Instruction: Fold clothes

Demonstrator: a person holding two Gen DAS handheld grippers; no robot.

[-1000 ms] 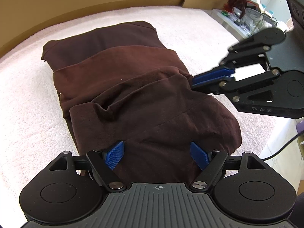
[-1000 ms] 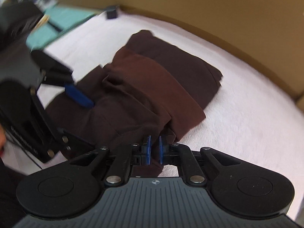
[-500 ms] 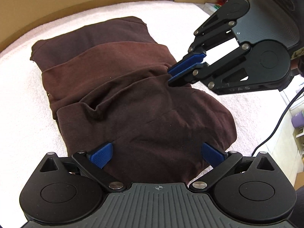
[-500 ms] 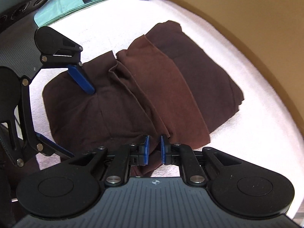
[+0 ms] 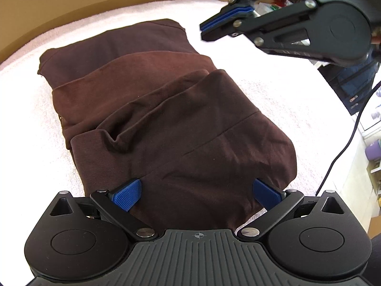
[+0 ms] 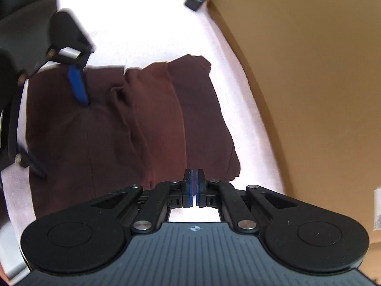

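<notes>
**Tidying the last fold**

The brown garment (image 5: 166, 124) lay folded on the white-covered desk (image 5: 273, 90). The left tool (image 5: 197, 190) stood wide over its near edge, gripping nothing. The right tool (image 6: 194, 186), just closed and empty, hovered clear. Best press the loose wrinkled layer flat, without dragging the stack.

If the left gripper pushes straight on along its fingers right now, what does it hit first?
Most likely the folded dark brown garment. The left gripper stands wide open with that cloth filling the space between and ahead of its blue pads. The white towel-covered surface lies underneath. Depth is uncertain; it may already be touching.
</notes>
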